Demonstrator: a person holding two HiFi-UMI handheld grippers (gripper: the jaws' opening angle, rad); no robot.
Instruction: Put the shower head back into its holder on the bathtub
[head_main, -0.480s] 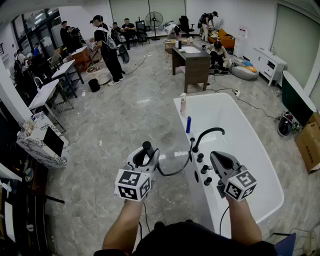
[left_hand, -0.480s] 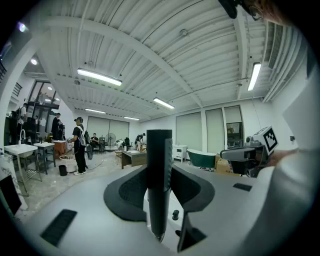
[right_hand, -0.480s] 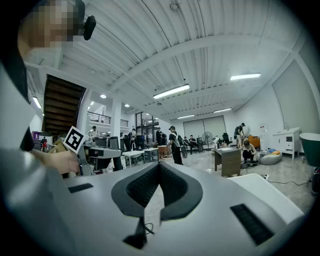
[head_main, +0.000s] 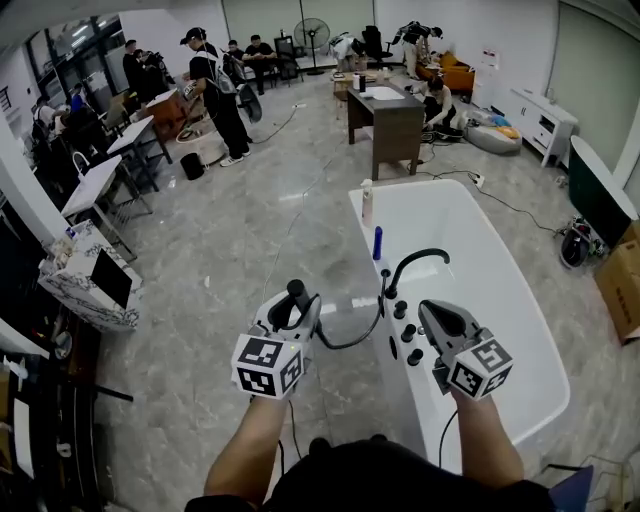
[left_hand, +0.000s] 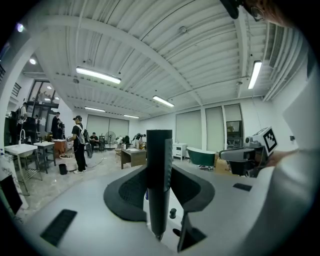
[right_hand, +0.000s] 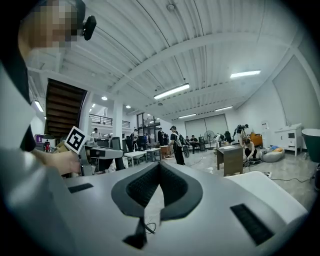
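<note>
My left gripper (head_main: 292, 308) is shut on the black shower head (head_main: 296, 293), which stands upright between its pads, out over the floor to the left of the tub. In the left gripper view the shower head's handle (left_hand: 159, 175) fills the gap of the left gripper (left_hand: 159, 187). Its black hose (head_main: 350, 343) loops across to the rim of the white bathtub (head_main: 520, 330), next to the black knobs (head_main: 404, 336) and the curved black faucet (head_main: 415, 264). My right gripper (head_main: 437, 318) hovers over the tub rim, shut and empty, and the right gripper (right_hand: 159, 187) has nothing between its pads.
A white bottle (head_main: 367, 207) and a blue bottle (head_main: 377, 245) stand on the tub's far rim. A dark desk (head_main: 385, 120) is beyond the tub. Several people stand and sit at the back of the room. White tables (head_main: 95, 185) line the left side.
</note>
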